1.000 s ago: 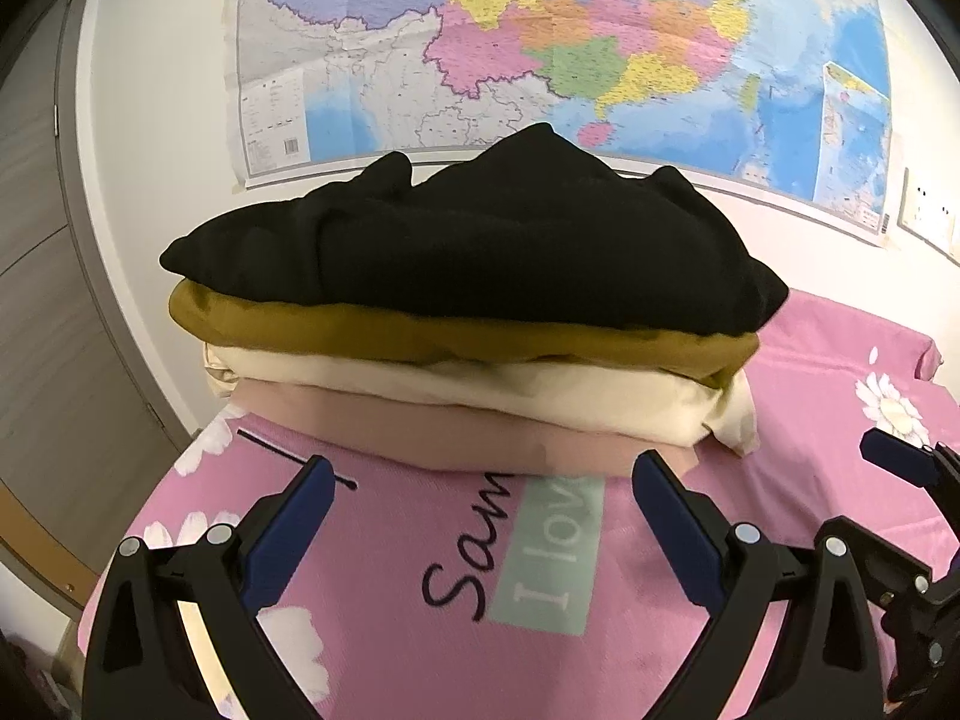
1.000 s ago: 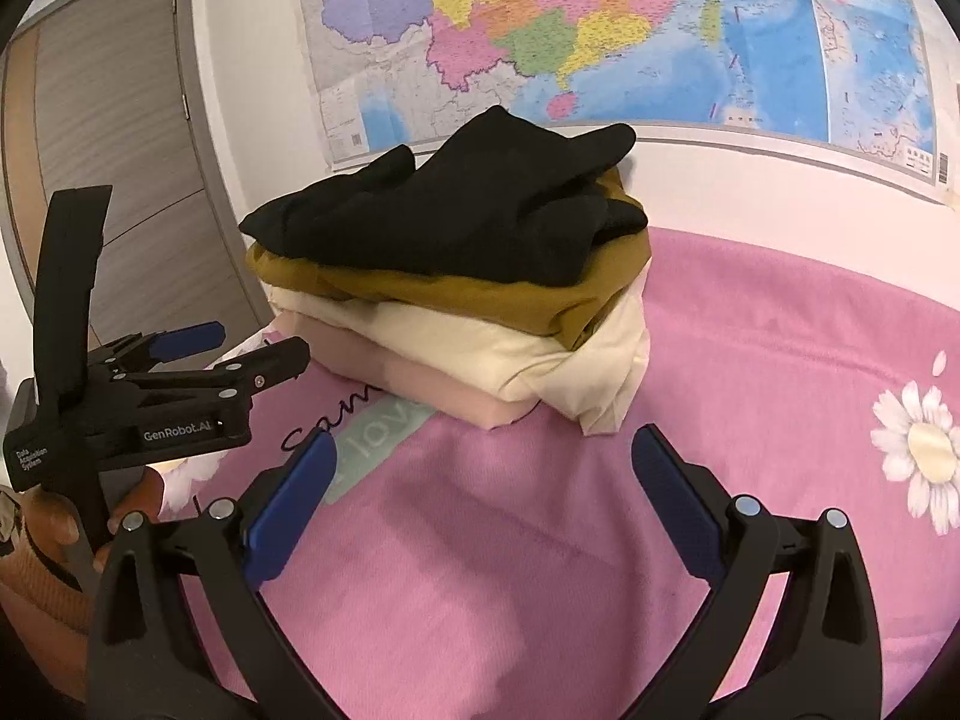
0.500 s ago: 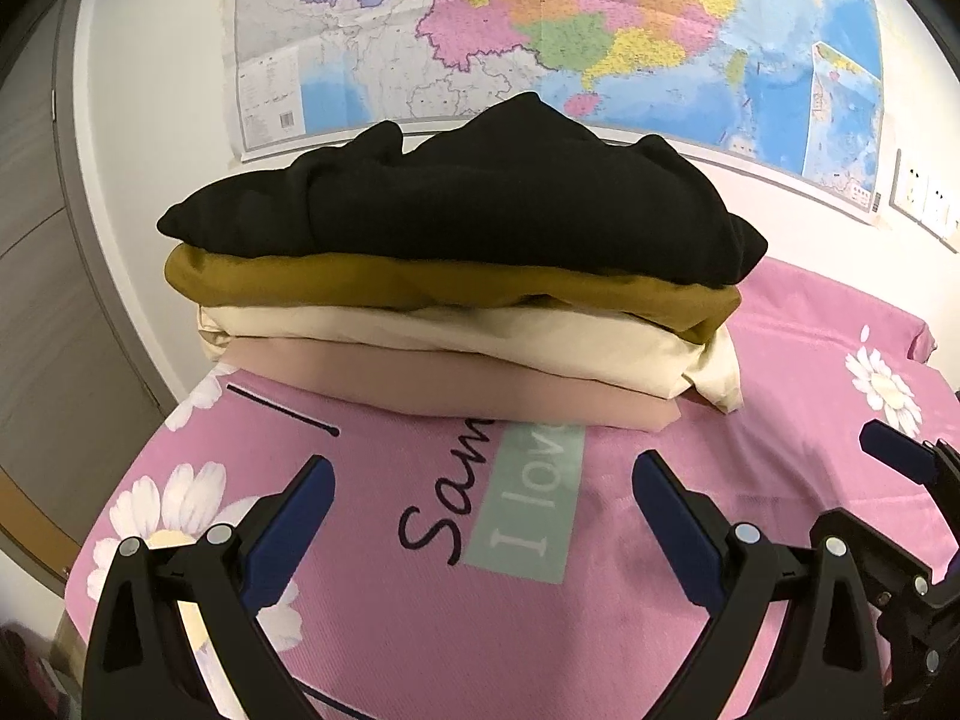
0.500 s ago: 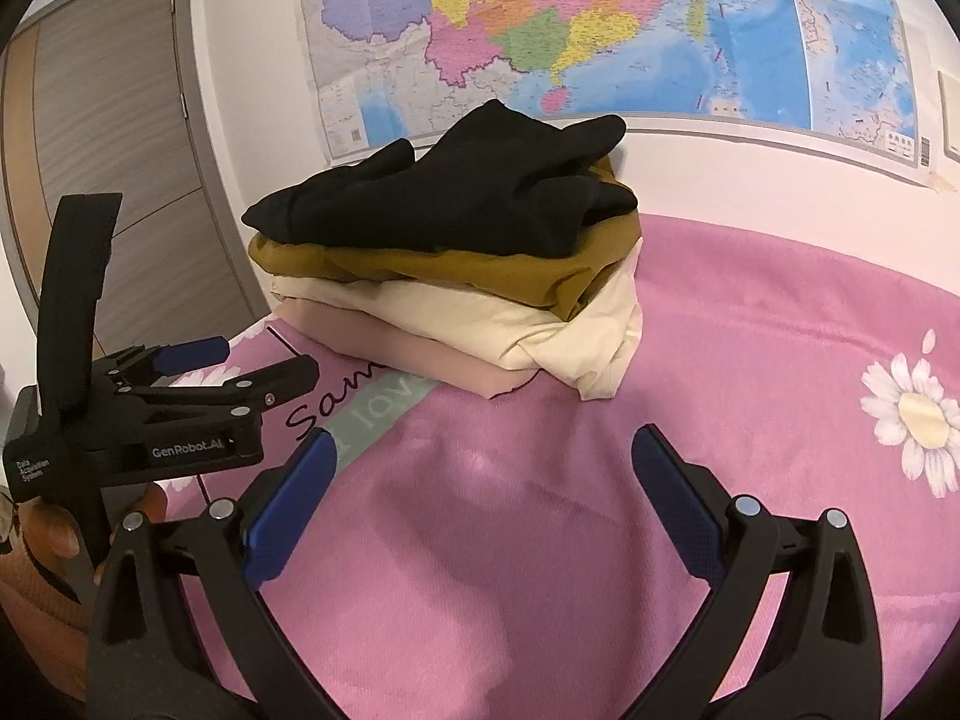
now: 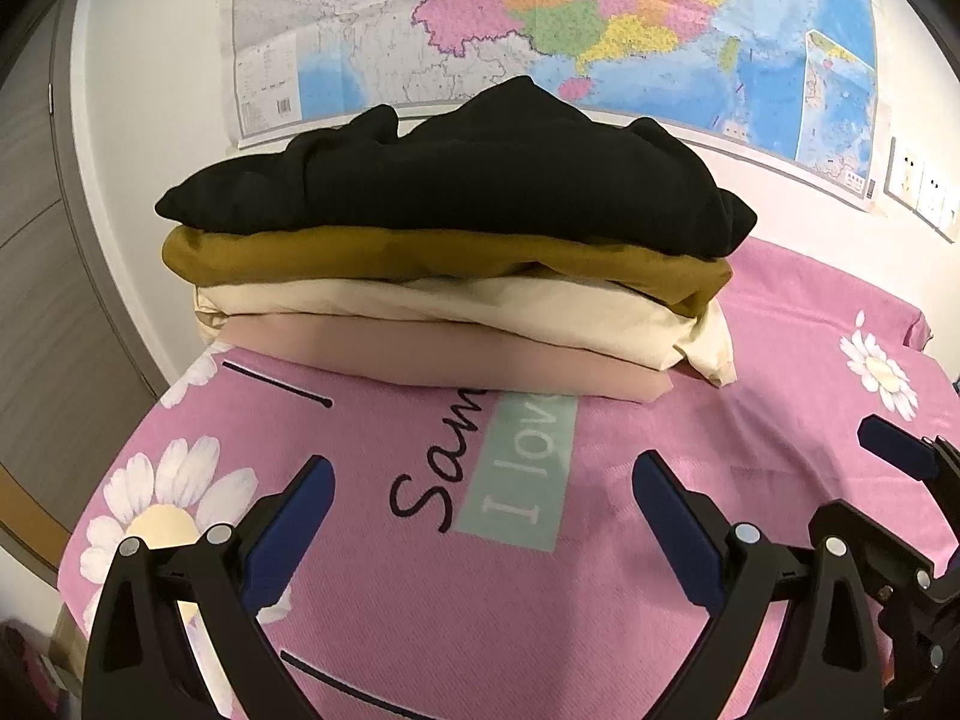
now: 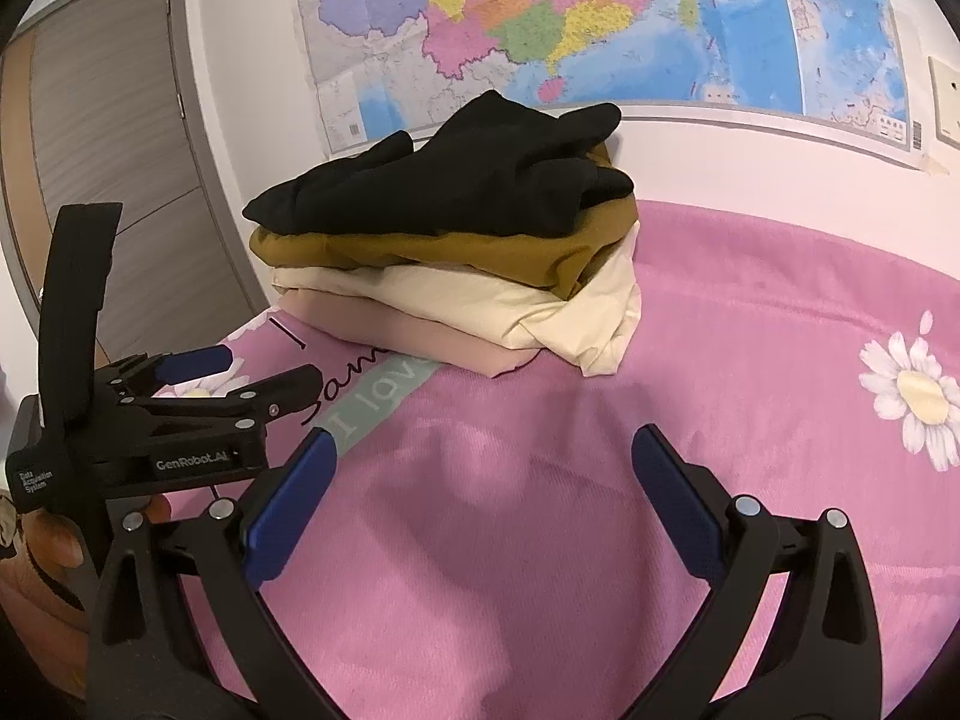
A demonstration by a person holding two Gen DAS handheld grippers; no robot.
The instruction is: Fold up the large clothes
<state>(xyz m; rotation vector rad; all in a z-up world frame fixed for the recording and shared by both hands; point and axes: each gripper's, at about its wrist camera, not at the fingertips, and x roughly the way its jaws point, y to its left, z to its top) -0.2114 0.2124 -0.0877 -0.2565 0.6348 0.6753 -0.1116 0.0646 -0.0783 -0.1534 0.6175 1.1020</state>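
Note:
A stack of folded clothes sits on the pink bed: a black garment (image 5: 468, 180) on top, then a mustard one (image 5: 420, 255), a cream one (image 5: 480, 306) and a pale pink one (image 5: 480, 354). The stack also shows in the right wrist view (image 6: 456, 240). My left gripper (image 5: 480, 498) is open and empty, a little in front of the stack above the sheet. My right gripper (image 6: 480, 474) is open and empty, further back and to the right of the stack. The left gripper also shows from the side in the right wrist view (image 6: 252, 372).
The pink bedsheet (image 6: 720, 360) has daisy prints and a teal "I love" label (image 5: 528, 468). A wall map (image 5: 540, 30) hangs behind the stack. A grey door (image 6: 108, 180) is at the left. Wall sockets (image 5: 924, 186) are at the right. The bed edge falls off at the left.
Both grippers have drawn back from the stack, which now looks smaller and further away. Both stay open and empty. The clothes have not moved.

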